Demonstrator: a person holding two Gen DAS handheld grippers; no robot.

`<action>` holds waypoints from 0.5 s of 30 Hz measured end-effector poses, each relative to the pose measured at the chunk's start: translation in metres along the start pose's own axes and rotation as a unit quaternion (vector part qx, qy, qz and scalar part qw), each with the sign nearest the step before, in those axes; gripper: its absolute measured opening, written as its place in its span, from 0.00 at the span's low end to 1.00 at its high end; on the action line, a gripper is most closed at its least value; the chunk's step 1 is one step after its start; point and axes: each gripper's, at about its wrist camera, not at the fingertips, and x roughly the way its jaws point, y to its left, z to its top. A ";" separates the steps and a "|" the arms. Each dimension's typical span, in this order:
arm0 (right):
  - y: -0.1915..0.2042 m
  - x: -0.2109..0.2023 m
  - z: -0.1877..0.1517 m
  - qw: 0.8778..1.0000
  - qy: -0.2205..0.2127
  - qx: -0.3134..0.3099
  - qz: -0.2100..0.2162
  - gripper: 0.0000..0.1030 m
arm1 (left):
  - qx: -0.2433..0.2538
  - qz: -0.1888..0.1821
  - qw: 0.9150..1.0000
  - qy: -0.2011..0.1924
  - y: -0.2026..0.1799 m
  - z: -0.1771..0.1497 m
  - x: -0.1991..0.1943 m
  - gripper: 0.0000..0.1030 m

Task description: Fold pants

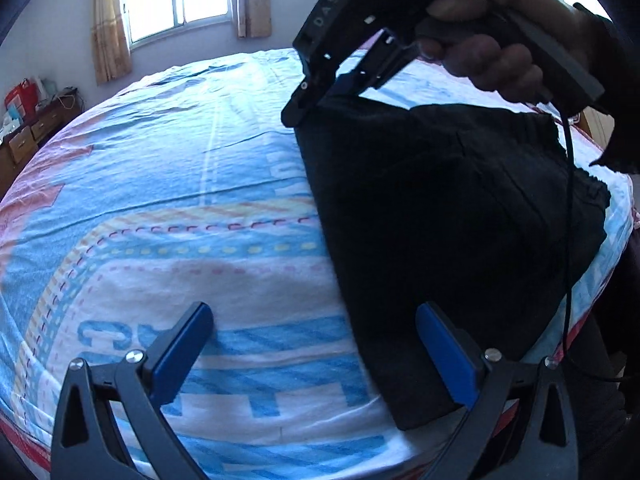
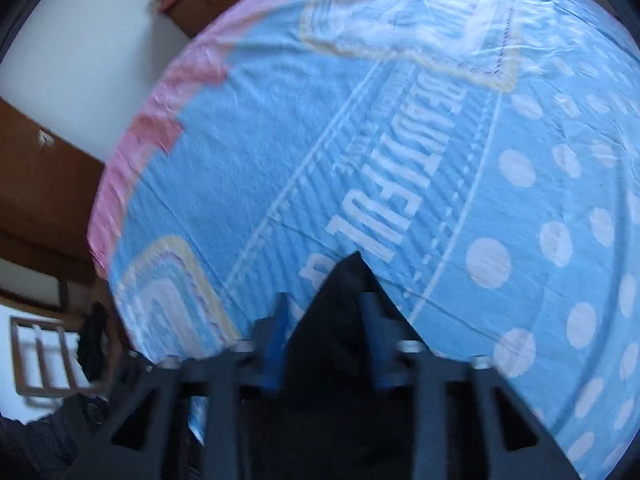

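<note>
From the left wrist view, a fold looks to be under way: the black pants [image 1: 452,216] lie partly doubled near the right-hand edge of the bed [image 1: 168,184], with one corner lifted off the sheet by the right gripper [image 1: 320,94], which pinches the cloth at its far end. The right hand [image 1: 492,40] wraps the handle from above, tilting the tool down toward the bed. The left gripper [image 1: 314,354] hangs just over the near edge of the bed, jaws spread wide and holding nothing; its right finger sits over the pants' near end, whether touching I cannot tell. The next move, as I judge it, calls for carrying the lifted corner across and laying it square on the rest. From the right wrist view, which is blurred, the right gripper [image 2: 324,320] stands narrow, clamped on a peak of the pants [image 2: 344,300] above the bed [image 2: 400,120].
</note>
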 end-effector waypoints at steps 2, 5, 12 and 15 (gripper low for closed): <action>0.006 -0.001 -0.001 1.000 -0.004 -0.018 -0.009 0.20 | 0.003 0.003 1.000 -0.003 0.000 -0.001 -0.001 1.00; 0.008 -0.002 0.000 0.999 -0.022 -0.026 -0.022 0.15 | 0.011 0.006 1.000 -0.009 -0.002 -0.002 0.000 1.00; -0.003 0.022 0.012 0.998 -0.029 -0.018 -0.043 0.06 | 0.014 0.009 1.000 -0.016 -0.007 -0.005 0.000 1.00; -0.005 0.022 0.011 0.998 -0.035 -0.018 -0.047 0.05 | 0.015 0.011 1.000 -0.021 -0.010 -0.006 -0.001 1.00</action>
